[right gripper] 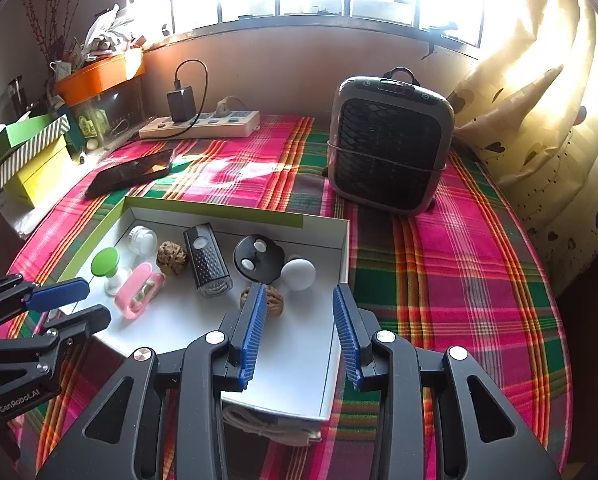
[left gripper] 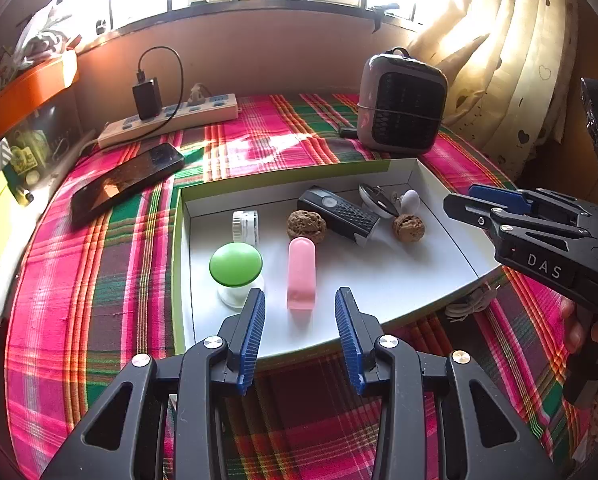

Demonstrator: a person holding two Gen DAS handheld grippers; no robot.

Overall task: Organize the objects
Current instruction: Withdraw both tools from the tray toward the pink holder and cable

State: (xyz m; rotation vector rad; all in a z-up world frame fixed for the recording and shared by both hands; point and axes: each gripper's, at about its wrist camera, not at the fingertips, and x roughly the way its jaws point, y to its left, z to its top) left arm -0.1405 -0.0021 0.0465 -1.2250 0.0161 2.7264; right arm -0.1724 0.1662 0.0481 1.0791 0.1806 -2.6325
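Blue-padded left tongs (left gripper: 300,312) nearest the lens, parted and empty, poised over the near edge of the white tray (left gripper: 383,280); pink case (left gripper: 301,274) lying just beyond the gap, not touched; right tongs (right gripper: 300,312) likewise parted, holding nothing, over the tray's near right corner.

Task looks largely done, as a judgement: small things already gathered inside the tray; green-capped knob (left gripper: 235,266), ribbed white cap (left gripper: 244,227), two walnuts (left gripper: 306,227) (left gripper: 408,228), black ridged remote-like unit (left gripper: 339,214), black round piece (right gripper: 259,258), white knob (right gripper: 297,274).

Left outside on the plaid table (left gripper: 99,280): phone (left gripper: 127,182), power strip with charger (left gripper: 167,120), small heater (left gripper: 401,106); unclear whether these belong to the job; white cable (right gripper: 275,426) tucked under the tray's near edge.

Tray: shallow, white inside, green outer rim, lying flat on the cloth; contents loosely spread, none stacked, none in compartments.
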